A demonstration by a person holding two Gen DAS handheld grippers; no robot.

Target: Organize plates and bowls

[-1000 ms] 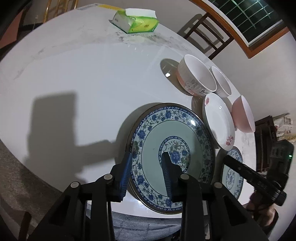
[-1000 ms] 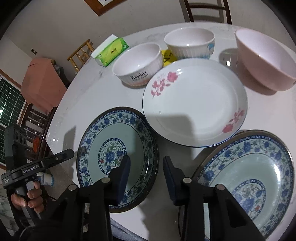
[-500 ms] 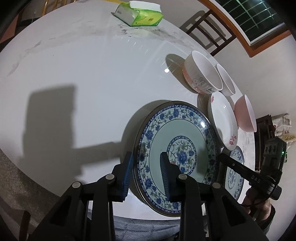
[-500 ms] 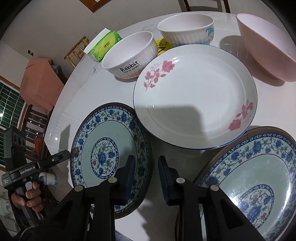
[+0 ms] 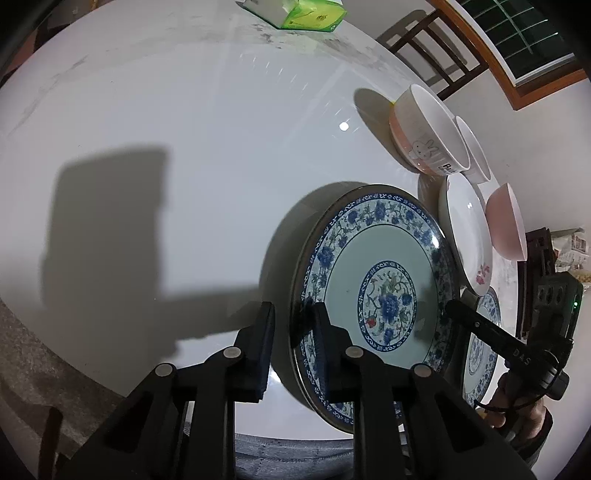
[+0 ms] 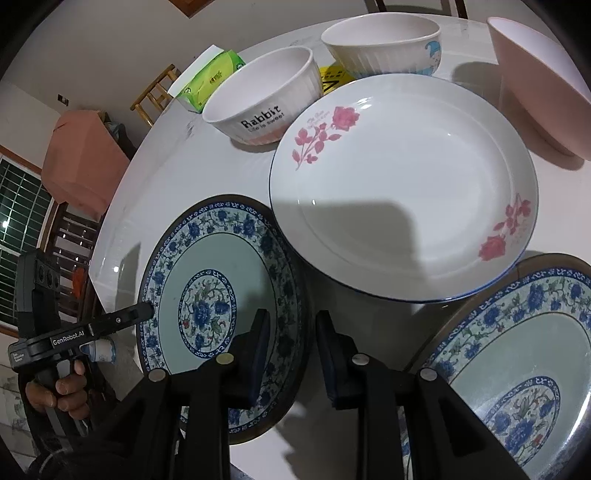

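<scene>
A blue-patterned plate (image 5: pixel 373 295) (image 6: pixel 218 295) lies near the table's front edge. My left gripper (image 5: pixel 291 321) is partly open with its jaws on either side of that plate's left rim. My right gripper (image 6: pixel 290 328) is partly open with its jaws straddling the same plate's right rim. A white plate with pink flowers (image 6: pixel 402 192) (image 5: pixel 465 236) lies behind it. A second blue-patterned plate (image 6: pixel 517 362) lies at the right. A "Rabbit" bowl (image 6: pixel 262 96) (image 5: pixel 424 129), a white ribbed bowl (image 6: pixel 384 44) and a pink bowl (image 6: pixel 535 77) (image 5: pixel 506 221) stand at the back.
A green tissue pack (image 5: pixel 295 11) (image 6: pixel 207 77) lies on the far side of the round white table (image 5: pixel 184 110). Wooden chairs (image 5: pixel 436 51) stand beyond the table. The table's front edge is just below both grippers.
Both grippers have moved in toward the near blue plate. The left gripper's jaws have shifted left to the plate's rim and narrowed; the right gripper's jaws now straddle its right rim.
</scene>
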